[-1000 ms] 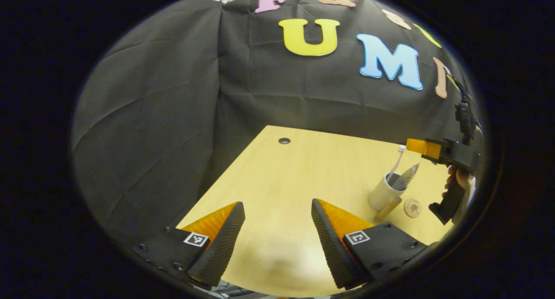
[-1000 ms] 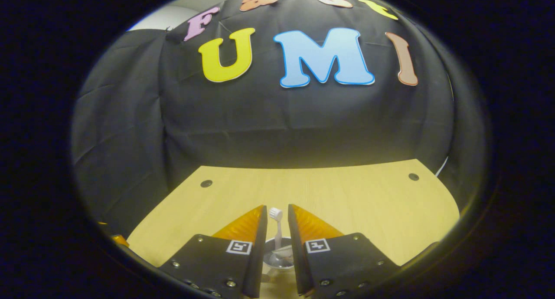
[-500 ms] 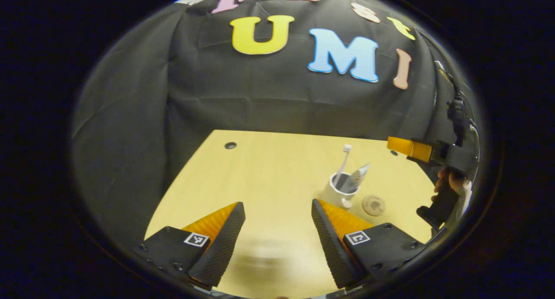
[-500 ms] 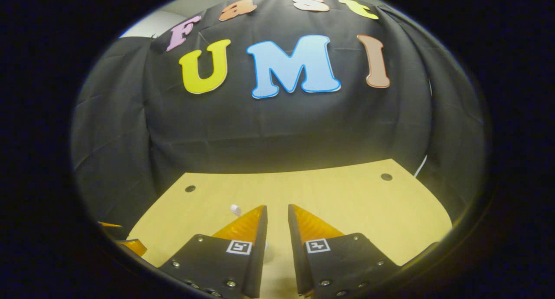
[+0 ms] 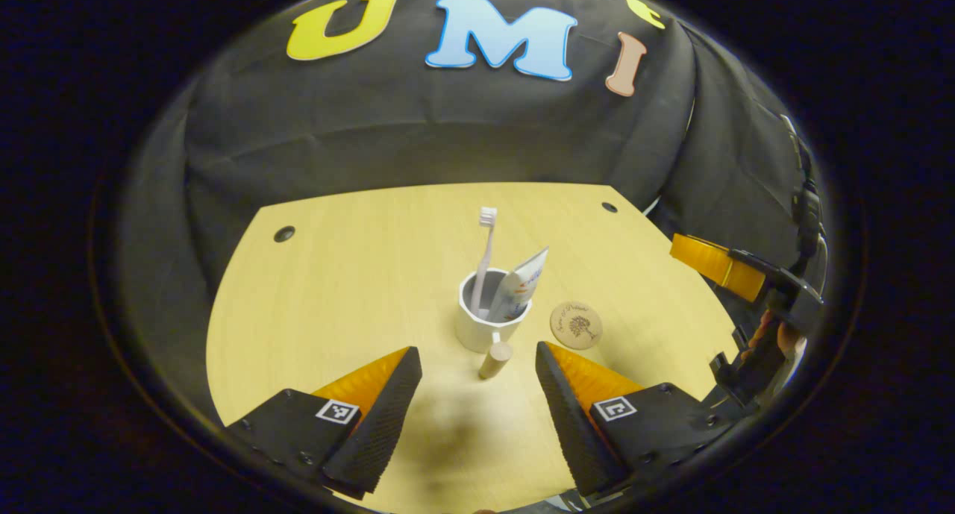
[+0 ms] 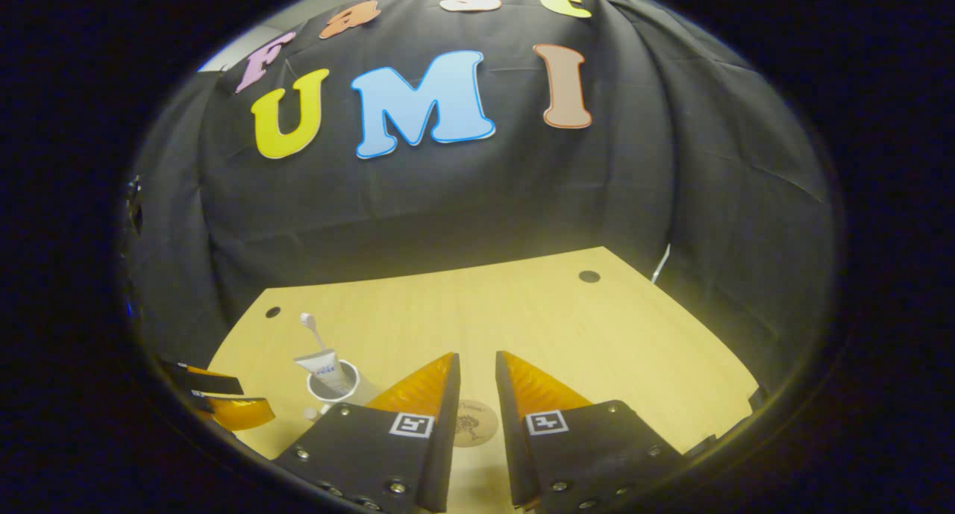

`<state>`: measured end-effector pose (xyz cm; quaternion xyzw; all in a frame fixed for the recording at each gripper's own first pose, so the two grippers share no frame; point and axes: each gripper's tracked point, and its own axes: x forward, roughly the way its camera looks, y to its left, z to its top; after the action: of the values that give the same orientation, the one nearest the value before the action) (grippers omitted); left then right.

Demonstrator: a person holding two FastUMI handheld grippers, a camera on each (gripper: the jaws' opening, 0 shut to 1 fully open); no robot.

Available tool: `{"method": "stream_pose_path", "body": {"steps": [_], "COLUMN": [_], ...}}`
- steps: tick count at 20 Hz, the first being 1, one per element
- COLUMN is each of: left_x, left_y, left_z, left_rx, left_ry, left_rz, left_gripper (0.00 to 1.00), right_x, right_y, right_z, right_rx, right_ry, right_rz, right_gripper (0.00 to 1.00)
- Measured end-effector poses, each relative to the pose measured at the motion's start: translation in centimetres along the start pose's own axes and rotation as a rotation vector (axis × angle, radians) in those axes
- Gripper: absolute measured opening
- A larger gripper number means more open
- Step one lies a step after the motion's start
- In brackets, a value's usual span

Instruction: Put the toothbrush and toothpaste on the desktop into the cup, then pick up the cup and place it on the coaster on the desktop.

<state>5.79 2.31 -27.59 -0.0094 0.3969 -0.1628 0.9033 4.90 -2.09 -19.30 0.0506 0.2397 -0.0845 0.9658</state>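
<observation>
Here we see the cup (image 5: 485, 321) standing upright on the wooden desktop (image 5: 351, 275), with the toothbrush (image 5: 485, 249) and the toothpaste (image 5: 518, 286) both leaning inside it, bristles and tube end poking above the rim. In the left gripper view the cup's lower wall is partly covered by its own wooden handle (image 5: 495, 359), which sticks out toward the camera. The coaster (image 5: 576, 324) lies flat just beside the cup on its right, apart from it, and the print on its face is too small for us to make out.

The left gripper (image 5: 474, 406) hangs above the desktop in front of the cup with its jaws spread wide and nothing between them; the handle sits in line with the gap but beyond the fingertips. At the right edge of that view the right gripper (image 5: 720, 264) is cut off by the rim, and we can only glimpse part of the hand (image 5: 776, 339) holding its grip.

In the right gripper view, the right gripper (image 6: 477, 395) holds its jaws nearly together, a narrow slot left, gripping nothing. Its left finger hides the cup's (image 6: 332, 387) base, and the coaster (image 6: 474, 423) shows only as a sliver through the slot. The toothbrush (image 6: 312, 331) and toothpaste (image 6: 322, 371) rise from the cup there. The left gripper's orange fingers (image 6: 235, 411) peek in at the lower left, mostly cropped.
</observation>
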Motion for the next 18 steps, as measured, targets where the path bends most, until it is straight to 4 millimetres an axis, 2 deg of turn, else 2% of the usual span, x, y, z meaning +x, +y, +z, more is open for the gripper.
{"method": "stream_pose_path", "body": {"steps": [3,7,9,11,13,16,18], "left_x": [1.6,4.6,5.8,6.7,7.6,8.3,9.0], "left_y": [-0.1,-0.1,-0.2,-0.5,-0.4,-0.1,0.0], "left_z": [-0.8,-2.0,-2.1,-2.1,-2.0,-1.6,-1.7], "left_rx": [0.011,0.041,0.058,0.074,0.090,0.104,0.110], "left_ry": [0.103,0.249,0.288,0.317,0.346,0.399,0.424], "left_rz": [-0.009,-0.008,-0.004,0.000,0.017,0.033,0.046], "left_gripper": [0.98,0.98,1.00,0.95,0.98,0.95,0.98], "right_x": [-0.4,-0.5,-0.4,-0.1,0.2,1.0,1.4], "right_y": [-2.8,-5.2,-6.0,-6.6,-7.0,-7.6,-8.0], "right_z": [-0.9,-2.1,-2.6,-3.0,-3.4,-3.7,-4.0], "right_rx": [0.021,0.057,0.067,0.074,0.084,0.098,0.103], "right_ry": [0.019,0.048,0.061,0.073,0.088,0.107,0.117], "right_rz": [-0.042,-0.080,-0.092,-0.101,-0.104,-0.106,-0.108], "right_gripper": [0.30,0.30,0.30,0.30,0.30,0.30,0.30]}}
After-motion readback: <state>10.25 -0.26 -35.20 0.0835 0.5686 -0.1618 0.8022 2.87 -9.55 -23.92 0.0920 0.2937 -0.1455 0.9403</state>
